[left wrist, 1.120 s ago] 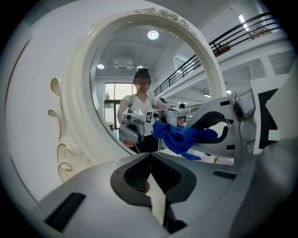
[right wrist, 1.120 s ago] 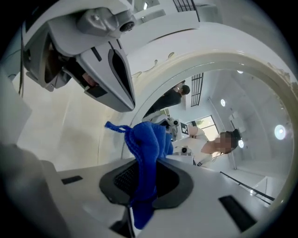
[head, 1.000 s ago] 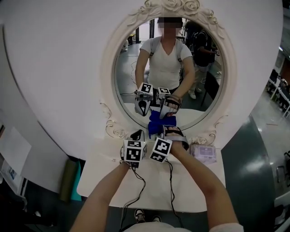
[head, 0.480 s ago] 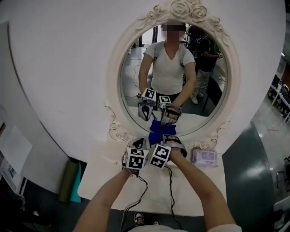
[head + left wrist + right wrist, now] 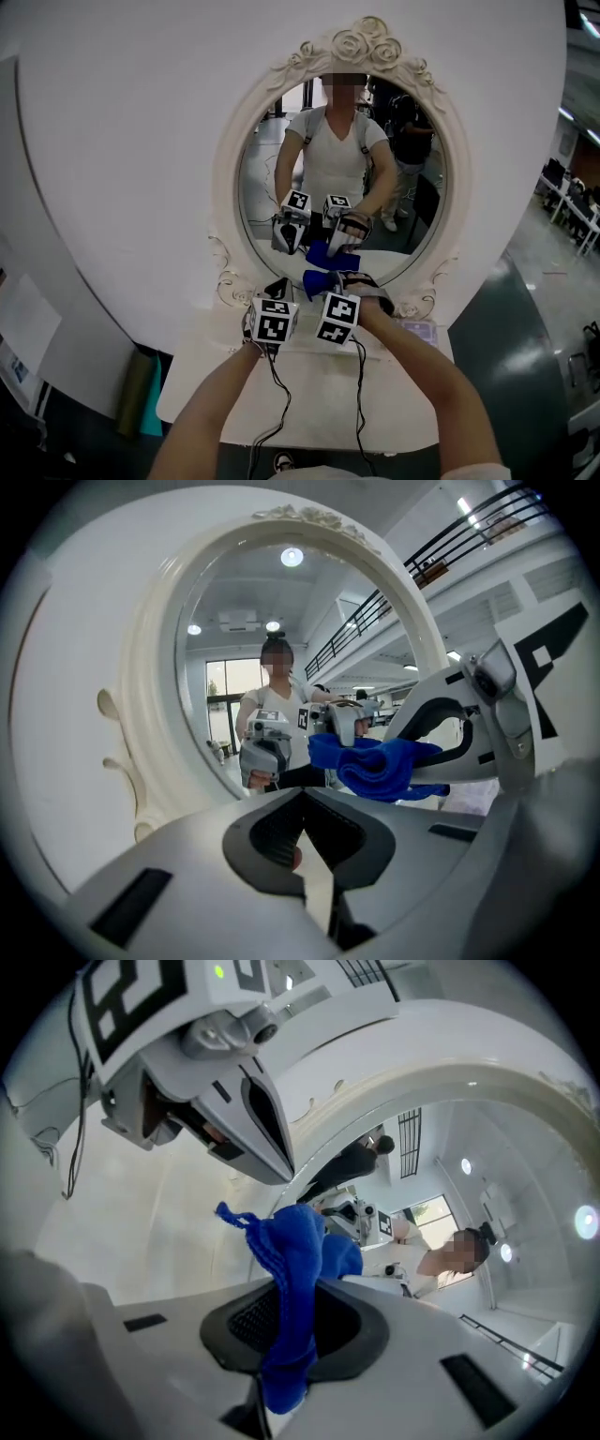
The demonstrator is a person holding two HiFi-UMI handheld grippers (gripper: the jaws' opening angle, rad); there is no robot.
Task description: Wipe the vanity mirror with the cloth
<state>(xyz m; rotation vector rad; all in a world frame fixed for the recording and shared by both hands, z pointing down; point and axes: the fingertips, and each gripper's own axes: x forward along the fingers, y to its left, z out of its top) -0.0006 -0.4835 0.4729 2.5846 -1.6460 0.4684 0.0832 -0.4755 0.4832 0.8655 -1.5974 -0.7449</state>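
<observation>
An oval vanity mirror with an ornate cream frame (image 5: pixel 228 178) stands against the white wall. My right gripper (image 5: pixel 328 279) is shut on a bunched blue cloth (image 5: pixel 319 280) at the lower edge of the glass, where the cloth's reflection shows just above it. In the right gripper view the blue cloth (image 5: pixel 295 1279) hangs out between the jaws of my right gripper (image 5: pixel 281 1354). My left gripper (image 5: pixel 278 287) sits close beside it on the left, shut and holding nothing. The left gripper view shows that gripper (image 5: pixel 307 869), the cloth (image 5: pixel 375 766) and the mirror frame (image 5: pixel 155 714).
A white vanity top (image 5: pixel 309 394) lies below the mirror, with a pale pack of wipes (image 5: pixel 420 330) on its right. Black cables (image 5: pixel 277 394) hang from both grippers. A green object (image 5: pixel 141 394) stands on the floor at the left.
The head view has tilted up, so the frame's rose crest now shows in full. Both grippers stay together at the mirror's lower edge, shifted slightly left, with the cloth still held.
</observation>
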